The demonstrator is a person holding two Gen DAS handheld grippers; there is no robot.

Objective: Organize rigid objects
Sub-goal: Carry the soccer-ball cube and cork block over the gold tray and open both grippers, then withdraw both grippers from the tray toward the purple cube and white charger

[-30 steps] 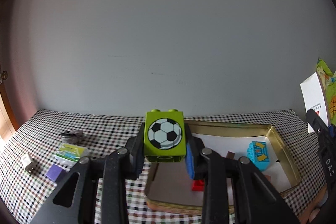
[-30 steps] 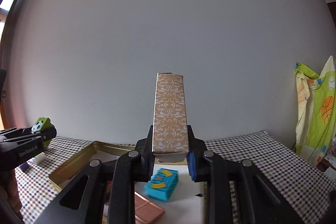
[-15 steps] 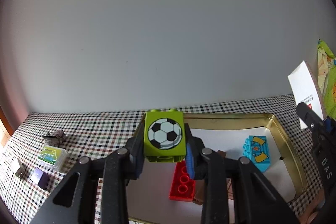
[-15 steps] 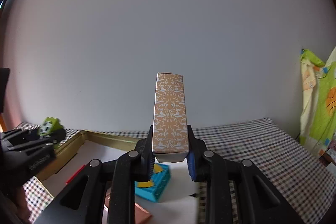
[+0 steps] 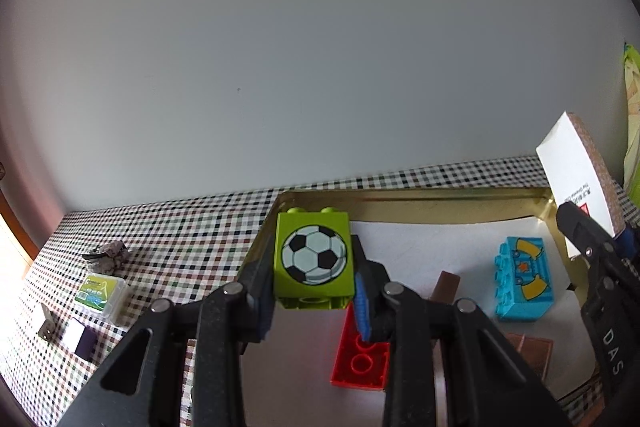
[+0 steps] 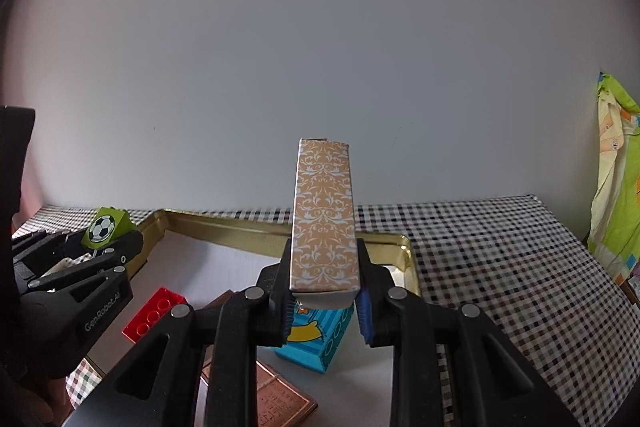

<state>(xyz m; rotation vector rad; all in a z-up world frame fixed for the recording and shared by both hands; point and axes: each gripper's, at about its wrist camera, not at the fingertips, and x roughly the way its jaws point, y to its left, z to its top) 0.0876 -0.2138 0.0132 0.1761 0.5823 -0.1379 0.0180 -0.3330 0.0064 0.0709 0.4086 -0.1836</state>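
My left gripper [image 5: 314, 291] is clamped on the green football brick [image 5: 313, 255], held above the gold tray [image 5: 420, 205] near its left rim. My right gripper [image 6: 323, 297] grasps the patterned box [image 6: 324, 217] upright, above the blue brick [image 6: 320, 339] lying in the tray.

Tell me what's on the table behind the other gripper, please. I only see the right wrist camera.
Observer: A small clear box with a green label lies on the checked cloth, outside the gold tray.
Operator: Anything else there?
Observer: A purple and white block lies beside it, nearer the left camera.
Operator: What's on the back of my tall box?
Observer: The tall carton is white there, with small print.
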